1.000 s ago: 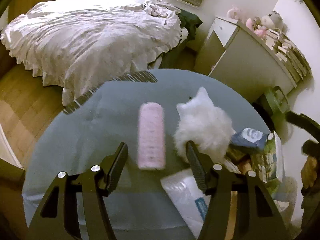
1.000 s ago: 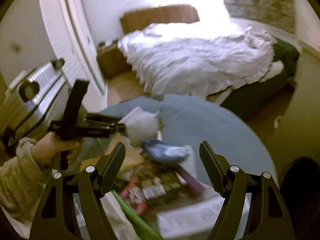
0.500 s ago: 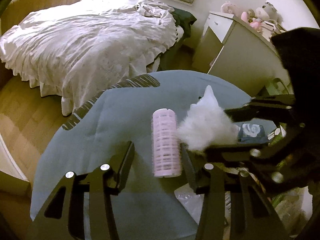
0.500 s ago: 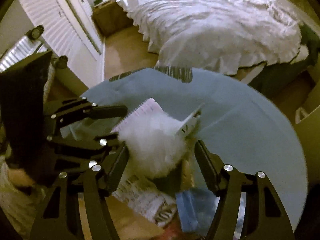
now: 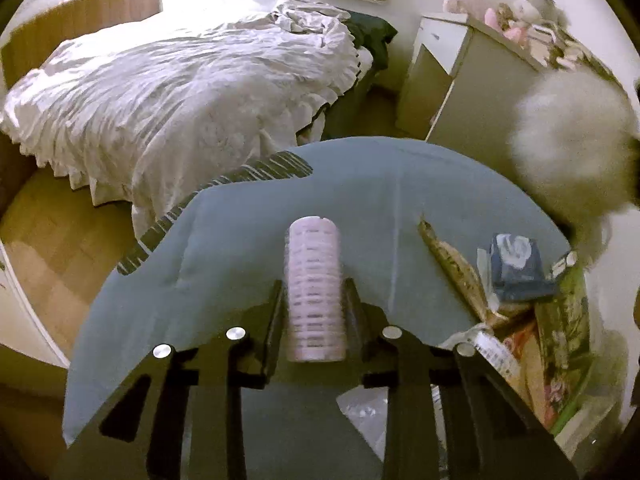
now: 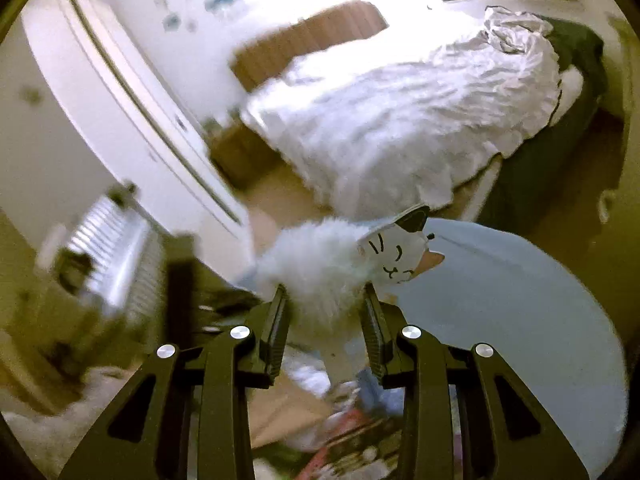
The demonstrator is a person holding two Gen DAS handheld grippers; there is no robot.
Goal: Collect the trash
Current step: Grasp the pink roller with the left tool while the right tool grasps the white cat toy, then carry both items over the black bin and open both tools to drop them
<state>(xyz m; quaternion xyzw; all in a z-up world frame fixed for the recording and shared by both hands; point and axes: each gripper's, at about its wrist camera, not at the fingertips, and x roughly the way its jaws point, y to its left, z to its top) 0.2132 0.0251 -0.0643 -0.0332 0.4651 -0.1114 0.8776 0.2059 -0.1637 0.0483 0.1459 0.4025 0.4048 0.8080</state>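
Observation:
My left gripper (image 5: 314, 300) is shut on a pink ribbed roller (image 5: 314, 280) that lies lengthwise on the round table with the grey-blue cloth (image 5: 240, 248). My right gripper (image 6: 325, 308) is shut on a white fluffy item with a cat-face card (image 6: 320, 272) and holds it up above the table. The same fluffy item shows blurred at the right edge of the left wrist view (image 5: 572, 148).
A blue tissue pack (image 5: 516, 264), a brown wrapper (image 5: 452, 264), printed packets (image 5: 560, 340) and a clear plastic bag (image 5: 364, 408) lie at the table's right side. A bed with white bedding (image 5: 180, 92) stands behind, a white cabinet (image 5: 472, 92) at the right.
My left gripper closed on the pink roller. My right gripper closed on the fluffy item and lifted it off the table, up and to the right.

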